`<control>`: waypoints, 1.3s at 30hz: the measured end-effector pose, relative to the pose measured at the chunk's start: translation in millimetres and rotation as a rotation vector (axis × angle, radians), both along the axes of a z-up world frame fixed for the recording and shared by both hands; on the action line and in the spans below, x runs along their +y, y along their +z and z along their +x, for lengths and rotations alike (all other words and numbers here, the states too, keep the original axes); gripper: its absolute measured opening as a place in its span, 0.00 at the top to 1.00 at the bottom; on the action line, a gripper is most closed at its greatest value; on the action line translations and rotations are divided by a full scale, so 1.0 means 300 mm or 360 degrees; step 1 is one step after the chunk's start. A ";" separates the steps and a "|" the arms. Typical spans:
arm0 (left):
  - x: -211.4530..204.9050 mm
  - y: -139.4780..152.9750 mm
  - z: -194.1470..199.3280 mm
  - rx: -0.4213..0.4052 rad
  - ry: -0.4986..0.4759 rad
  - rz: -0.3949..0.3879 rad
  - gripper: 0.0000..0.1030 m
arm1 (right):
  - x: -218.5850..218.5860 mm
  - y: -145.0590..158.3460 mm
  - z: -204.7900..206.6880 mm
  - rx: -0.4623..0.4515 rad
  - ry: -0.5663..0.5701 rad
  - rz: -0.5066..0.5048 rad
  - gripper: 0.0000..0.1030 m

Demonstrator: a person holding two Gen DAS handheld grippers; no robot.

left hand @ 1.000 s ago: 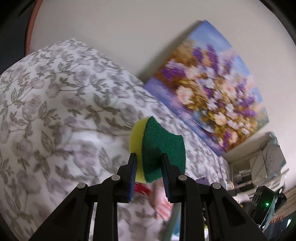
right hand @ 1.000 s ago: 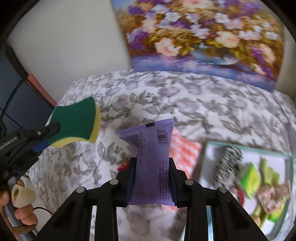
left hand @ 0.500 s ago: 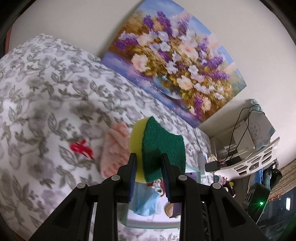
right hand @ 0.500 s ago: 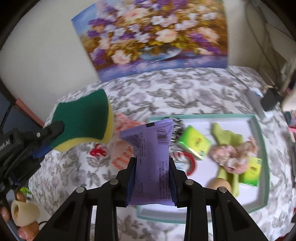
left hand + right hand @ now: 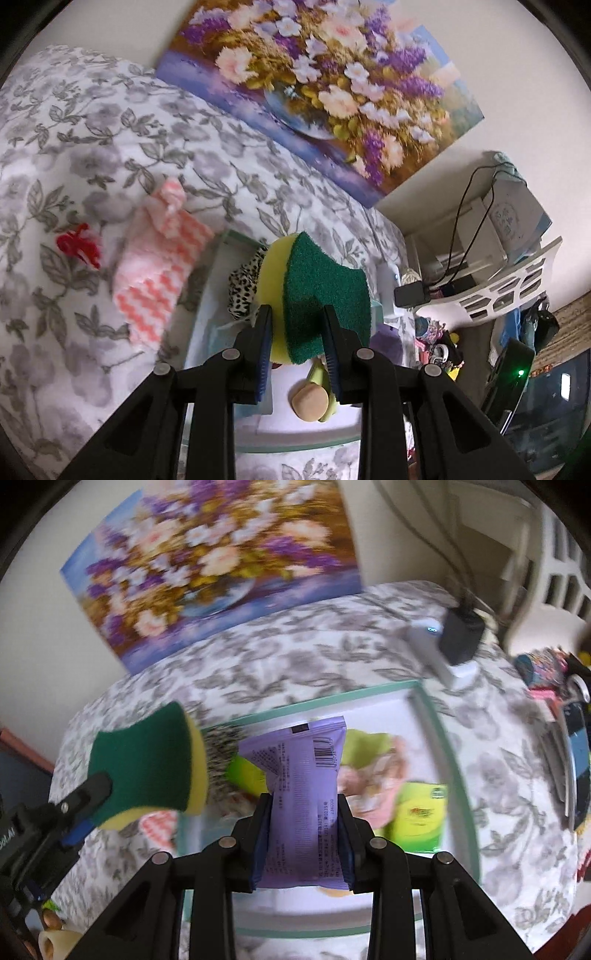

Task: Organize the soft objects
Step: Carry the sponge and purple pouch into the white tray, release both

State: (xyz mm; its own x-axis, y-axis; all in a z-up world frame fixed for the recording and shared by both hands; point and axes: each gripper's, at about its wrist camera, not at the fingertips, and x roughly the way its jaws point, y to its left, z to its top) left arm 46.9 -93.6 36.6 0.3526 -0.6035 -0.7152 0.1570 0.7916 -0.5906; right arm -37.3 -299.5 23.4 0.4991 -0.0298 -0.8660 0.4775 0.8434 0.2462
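Green-and-yellow sponge (image 5: 314, 295): pinched between the jaws of the left gripper (image 5: 297, 347), green scouring face to the right, yellow foam to the left, carried clear of everything below. Purple packet (image 5: 306, 801): pinched upright between the jaws of the right gripper (image 5: 304, 834), barcode end uppermost, also in the air. Change over the last second: both views have swung from open floral bedspread (image 5: 92, 147) to the teal-rimmed tray (image 5: 454, 775), which a second ago sat at the right edge of the right-wrist view and now lies directly beneath both items; the grips themselves are unchanged. Tray contents, so far as motion blur allows: a leopard-print soft item (image 5: 242, 284) at its left end, a green packet (image 5: 421, 816) near right, a pink crumpled cloth (image 5: 373, 779) in the middle, a round tan piece (image 5: 308, 400) near the front edge. Left on the bedspread outside the tray: a pink zigzag cloth (image 5: 159, 266) just beside the tray's left rim, and a small red item (image 5: 79, 247) further left. Assessment: carry phase looks nearly done; both items appear placed for lowering and release into the tray. Free space appears tight, so the packet may land on the pink cloth. The two bedspread items seemingly await collection.
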 end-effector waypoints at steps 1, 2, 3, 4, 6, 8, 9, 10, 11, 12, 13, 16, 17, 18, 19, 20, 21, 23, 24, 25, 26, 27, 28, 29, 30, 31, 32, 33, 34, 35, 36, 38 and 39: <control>-0.011 -0.008 0.000 0.0000 -0.0004 0.0014 0.74 | -0.025 -0.005 -0.009 0.0001 -0.0025 0.0009 0.67; -0.018 -0.016 -0.001 0.0007 -0.0007 0.0019 0.74 | -0.046 -0.011 -0.015 0.0002 -0.0046 0.0017 0.67; -0.024 -0.024 0.001 0.0019 -0.0012 0.0015 0.74 | -0.073 -0.018 -0.025 0.0008 -0.0076 0.0025 0.67; -0.032 -0.038 0.000 0.0040 -0.0018 -0.0002 0.74 | -0.096 -0.023 -0.030 0.0015 -0.0097 0.0027 0.67; -0.046 -0.053 0.001 0.0062 -0.0031 -0.0017 0.74 | -0.142 -0.034 -0.050 0.0035 -0.0155 0.0025 0.67; -0.066 -0.068 0.001 0.0079 -0.0043 -0.0022 0.74 | -0.179 -0.046 -0.065 0.0056 -0.0205 0.0020 0.67; -0.073 -0.073 0.000 0.0086 -0.0048 -0.0023 0.73 | -0.195 -0.052 -0.072 0.0065 -0.0225 0.0019 0.67; -0.084 -0.080 -0.002 0.0093 -0.0059 -0.0027 0.73 | -0.207 -0.059 -0.076 0.0071 -0.0237 0.0020 0.67; -0.090 -0.084 -0.002 0.0095 -0.0066 -0.0027 0.73 | -0.221 -0.067 -0.080 0.0082 -0.0252 0.0021 0.67; -0.101 -0.088 -0.004 0.0092 -0.0079 -0.0017 0.73 | -0.231 -0.075 -0.083 0.0092 -0.0264 0.0024 0.67; -0.109 -0.091 -0.003 0.0087 -0.0088 -0.0008 0.73 | -0.243 -0.085 -0.086 0.0102 -0.0279 0.0031 0.67; -0.125 -0.118 0.007 0.0097 -0.0102 0.0017 0.73 | -0.270 -0.113 -0.091 0.0118 -0.0316 0.0077 0.67; -0.125 -0.127 0.010 0.0107 -0.0100 0.0022 0.73 | -0.276 -0.126 -0.090 0.0127 -0.0322 0.0088 0.67; -0.121 -0.139 0.014 0.0123 -0.0097 0.0025 0.73 | -0.278 -0.141 -0.087 0.0138 -0.0320 0.0101 0.67; -0.118 -0.154 0.019 0.0146 -0.0091 0.0028 0.73 | -0.276 -0.152 -0.087 0.0148 -0.0319 0.0113 0.67; -0.115 -0.162 0.022 0.0155 -0.0087 0.0030 0.73 | -0.276 -0.164 -0.085 0.0160 -0.0319 0.0125 0.67; -0.112 -0.170 0.025 0.0164 -0.0083 0.0034 0.73 | -0.275 -0.173 -0.084 0.0171 -0.0314 0.0130 0.67; -0.108 -0.187 0.030 0.0174 -0.0077 0.0055 0.73 | -0.268 -0.186 -0.074 0.0189 -0.0305 0.0149 0.67; -0.107 -0.193 0.032 0.0176 -0.0078 0.0064 0.73 | -0.266 -0.190 -0.072 0.0193 -0.0300 0.0150 0.67; -0.109 -0.201 0.035 0.0180 -0.0081 0.0072 0.72 | -0.261 -0.194 -0.067 0.0198 -0.0292 0.0149 0.67; -0.111 -0.207 0.037 0.0184 -0.0083 0.0077 0.72 | -0.255 -0.195 -0.063 0.0201 -0.0285 0.0146 0.67; -0.114 -0.215 0.038 0.0190 -0.0086 0.0088 0.72 | -0.247 -0.195 -0.057 0.0202 -0.0272 0.0139 0.67; -0.116 -0.219 0.039 0.0195 -0.0088 0.0099 0.72 | -0.241 -0.194 -0.053 0.0202 -0.0261 0.0133 0.66; -0.118 -0.223 0.040 0.0200 -0.0089 0.0113 0.72 | -0.236 -0.193 -0.048 0.0203 -0.0251 0.0128 0.66; -0.120 -0.225 0.040 0.0204 -0.0090 0.0124 0.72 | -0.230 -0.191 -0.043 0.0203 -0.0242 0.0123 0.65; -0.119 -0.224 0.040 0.0206 -0.0092 0.0131 0.72 | -0.225 -0.190 -0.038 0.0208 -0.0232 0.0119 0.64; -0.119 -0.221 0.041 0.0203 -0.0092 0.0133 0.71 | -0.220 -0.188 -0.036 0.0213 -0.0226 0.0113 0.64; -0.119 -0.215 0.041 0.0196 -0.0094 0.0141 0.71 | -0.215 -0.184 -0.034 0.0218 -0.0223 0.0102 0.64; -0.120 -0.205 0.040 0.0182 -0.0099 0.0162 0.70 | -0.210 -0.178 -0.033 0.0219 -0.0219 0.0089 0.64; -0.123 -0.200 0.042 0.0174 -0.0103 0.0175 0.69 | -0.208 -0.173 -0.031 0.0219 -0.0214 0.0082 0.64; -0.123 -0.193 0.042 0.0166 -0.0110 0.0190 0.68 | -0.206 -0.169 -0.031 0.0220 -0.0212 0.0078 0.63; -0.123 -0.178 0.041 0.0158 -0.0121 0.0202 0.61 | -0.201 -0.160 -0.031 0.0223 -0.0205 0.0076 0.60; -0.122 -0.168 0.039 0.0153 -0.0125 0.0201 0.54 | -0.199 -0.155 -0.030 0.0226 -0.0201 0.0074 0.55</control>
State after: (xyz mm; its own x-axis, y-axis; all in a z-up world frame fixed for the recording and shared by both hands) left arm 58.5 -130.1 -13.9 0.2344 -0.5299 -0.8150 0.1690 0.8478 -0.5026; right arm -46.4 -359.2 -23.2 0.3670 -0.0426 -0.9293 0.6115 0.7638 0.2065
